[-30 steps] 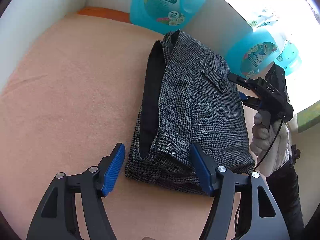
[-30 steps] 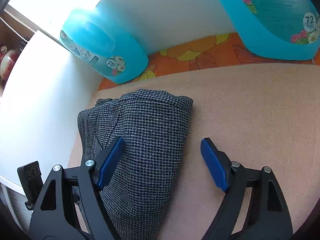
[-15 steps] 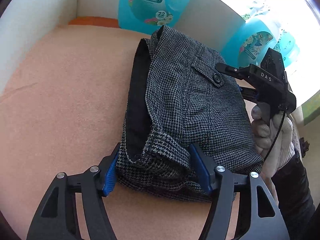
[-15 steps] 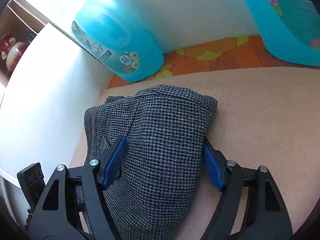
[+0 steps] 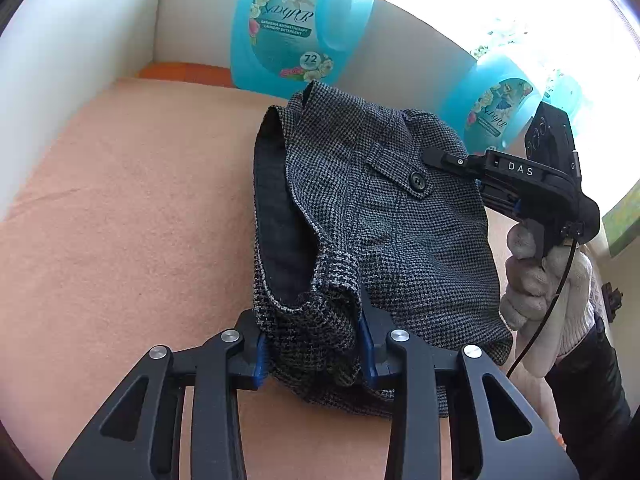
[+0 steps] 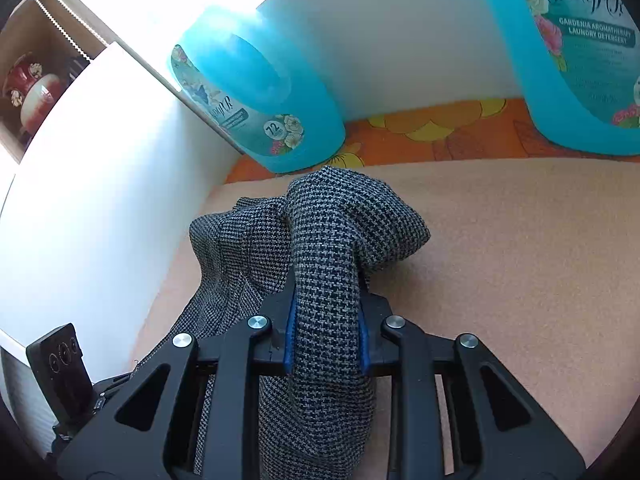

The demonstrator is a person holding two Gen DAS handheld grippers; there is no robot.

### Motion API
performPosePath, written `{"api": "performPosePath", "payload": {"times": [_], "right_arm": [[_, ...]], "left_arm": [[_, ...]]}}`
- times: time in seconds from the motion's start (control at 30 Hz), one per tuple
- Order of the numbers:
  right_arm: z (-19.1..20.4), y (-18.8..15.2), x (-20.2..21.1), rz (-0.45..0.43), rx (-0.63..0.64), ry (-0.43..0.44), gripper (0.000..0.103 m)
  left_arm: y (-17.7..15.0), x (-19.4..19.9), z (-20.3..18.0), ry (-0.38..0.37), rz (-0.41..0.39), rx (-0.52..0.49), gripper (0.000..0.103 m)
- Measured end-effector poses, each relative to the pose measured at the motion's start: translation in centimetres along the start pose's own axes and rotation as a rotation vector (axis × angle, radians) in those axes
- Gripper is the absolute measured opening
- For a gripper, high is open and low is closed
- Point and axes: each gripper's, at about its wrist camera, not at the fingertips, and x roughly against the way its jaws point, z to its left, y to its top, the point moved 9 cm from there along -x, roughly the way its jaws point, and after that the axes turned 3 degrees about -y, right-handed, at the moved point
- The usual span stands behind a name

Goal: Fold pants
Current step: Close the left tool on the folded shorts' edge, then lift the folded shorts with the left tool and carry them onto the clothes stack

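Observation:
The folded grey houndstooth pants point(image 5: 384, 216) lie on a peach-coloured cloth surface point(image 5: 132, 216), dark lining showing at the left side. My left gripper point(image 5: 314, 350) is shut on the near edge of the pants by the waistband. My right gripper point(image 6: 326, 336) is shut on a bunched fold of the pants point(image 6: 332, 264) at the other side. In the left wrist view the right gripper point(image 5: 472, 178) reaches over the pants' right edge near a pocket button point(image 5: 418, 181), held by a gloved hand point(image 5: 536, 276).
Two large blue laundry detergent bottles point(image 5: 296, 28) point(image 5: 492, 112) stand against the white back wall point(image 5: 80, 40). They also show in the right wrist view point(image 6: 260, 108) point(image 6: 576, 56). An orange flowered cloth point(image 6: 440, 132) lies under them. White walls close in the left and back.
Both grippers moved forward onto the pants and closed from open onto the fabric. The pinched folds are bunched up and lifted slightly.

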Motion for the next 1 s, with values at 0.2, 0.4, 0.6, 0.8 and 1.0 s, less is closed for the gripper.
{"api": "performPosePath", "payload": {"times": [0.2, 0.4, 0.6, 0.8, 1.0], "right_arm": [[3.1, 0.2, 2.3, -0.036, 0.1, -0.031, 0.021], [5.6, 0.4, 4.9, -0.076, 0.171, -0.058, 0.02], [6.4, 0.6, 8.4, -0.122, 0.187, -0.082, 0.02], [6.2, 0.3, 12.6, -0.17, 0.214, -0.136, 0.02], [4.3, -0.6, 17.6, -0.209, 0.194, -0.189, 0.02]], "left_arm": [[0.6, 1.2, -0.5, -0.018, -0.032, -0.002, 0.031], [0.8, 2.5, -1.2, -0.048, -0.055, -0.008, 0.031], [0.7, 4.4, -3.2, -0.074, -0.092, -0.061, 0.031], [0.7, 5.2, -6.3, -0.118, -0.111, -0.091, 0.031], [0.2, 5.3, -10.7, -0.163, -0.111, -0.155, 0.031]]}}
